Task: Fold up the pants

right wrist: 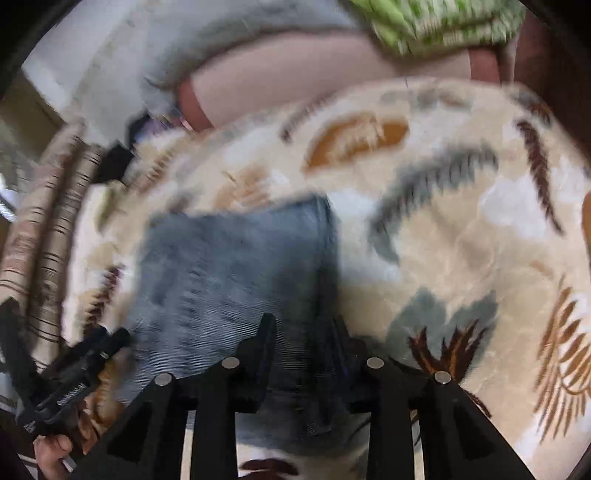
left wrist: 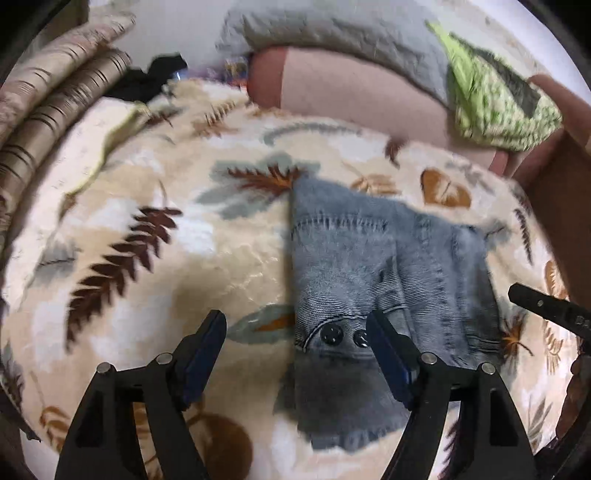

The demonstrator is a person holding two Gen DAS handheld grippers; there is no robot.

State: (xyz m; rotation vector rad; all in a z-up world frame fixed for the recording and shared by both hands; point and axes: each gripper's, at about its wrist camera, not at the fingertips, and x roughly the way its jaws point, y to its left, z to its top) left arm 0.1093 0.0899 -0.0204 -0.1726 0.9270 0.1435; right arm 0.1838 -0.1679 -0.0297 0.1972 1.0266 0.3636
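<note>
A cream blanket [left wrist: 155, 266] printed with brown and grey leaves covers the whole surface. At its far edge lie a pinkish pillow [left wrist: 354, 92], a grey blanket [left wrist: 332, 26] and a green patterned cloth [left wrist: 495, 99]; striped cushions [left wrist: 55, 110] sit at the far left. The grey-blue denim pants [left wrist: 369, 266] lie folded into a compact block near the middle of the blanket, two dark buttons [left wrist: 341, 336] facing up at the near end. The left gripper [left wrist: 295, 332] hangs low over the near left corner of the pants, pointing forward, its fingers spread wide and holding nothing. In the blurred right wrist view, the right gripper [right wrist: 304, 332] reaches over the pants' [right wrist: 229, 266] near right edge, jaws partly apart; whether it pinches denim, I cannot tell.
</note>
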